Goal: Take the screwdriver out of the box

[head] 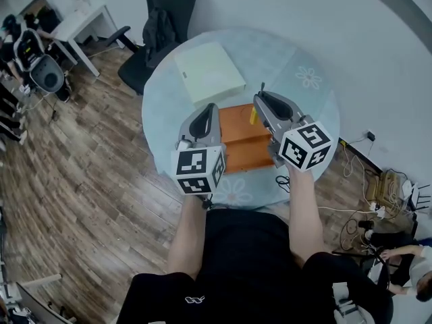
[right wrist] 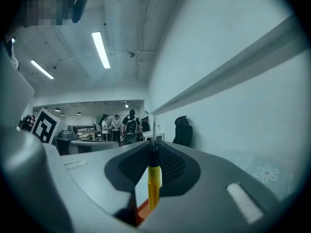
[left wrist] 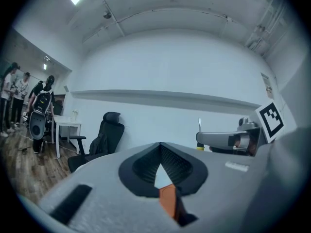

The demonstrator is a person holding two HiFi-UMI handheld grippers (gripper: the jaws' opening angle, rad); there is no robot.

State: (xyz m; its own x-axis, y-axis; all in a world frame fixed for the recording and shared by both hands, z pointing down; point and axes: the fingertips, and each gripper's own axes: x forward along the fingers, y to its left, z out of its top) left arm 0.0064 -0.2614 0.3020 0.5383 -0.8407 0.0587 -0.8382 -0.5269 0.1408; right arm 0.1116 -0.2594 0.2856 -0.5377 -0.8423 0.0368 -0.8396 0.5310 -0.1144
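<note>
My right gripper (head: 260,98) is shut on the screwdriver (head: 254,115), held level above the table. The yellow handle (right wrist: 153,186) is pinched between the black pads, and the thin metal shaft (right wrist: 154,130) sticks out past the fingertips. Below both grippers the orange box (head: 244,140) lies open on the round table (head: 307,79). My left gripper (head: 213,106) hangs beside the right one over the box's left edge, jaws shut and holding nothing. In the left gripper view the right gripper (left wrist: 228,139) shows at the right with the screwdriver (left wrist: 199,128) in it.
A flat white box (head: 209,71) lies at the back of the table. A black office chair (head: 158,29) stands just behind the table. A white desk (head: 81,22) and several people are at the far left. Cables and a power strip (head: 378,211) lie on the floor at the right.
</note>
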